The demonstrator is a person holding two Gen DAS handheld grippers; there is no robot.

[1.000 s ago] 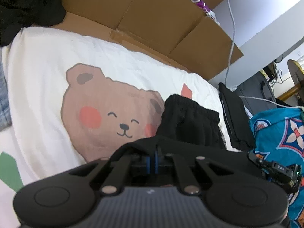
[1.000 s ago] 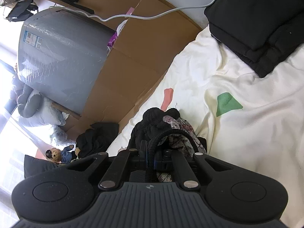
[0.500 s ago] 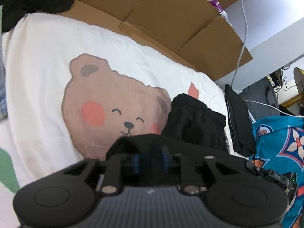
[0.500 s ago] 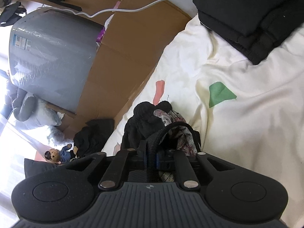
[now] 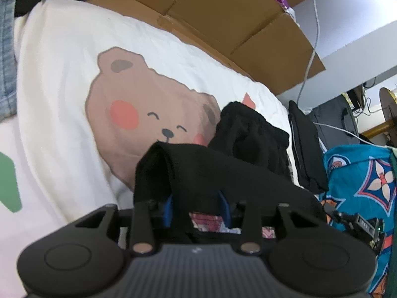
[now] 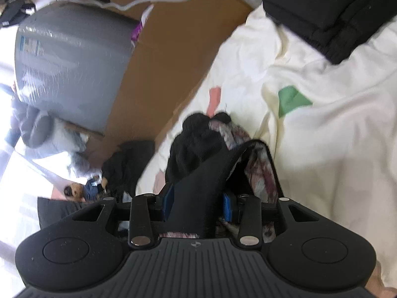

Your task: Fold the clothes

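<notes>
A black garment [image 5: 223, 173] with a pink-and-white patterned lining [image 6: 260, 171] lies bunched on the bed's white bear-print cover [image 5: 62, 74], one black fold raised at the near edge. Its elastic-cuffed end [image 5: 248, 129] sits farther off, over the right side of the bear's face.

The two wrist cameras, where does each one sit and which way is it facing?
Left wrist: behind the left tool, facing the bear bedsheet and cardboard; no body visible.
Right wrist: behind the right tool, facing bedsheet and grey case; no body clearly visible.
Shared: black garment between each tool's open fingers.
</notes>
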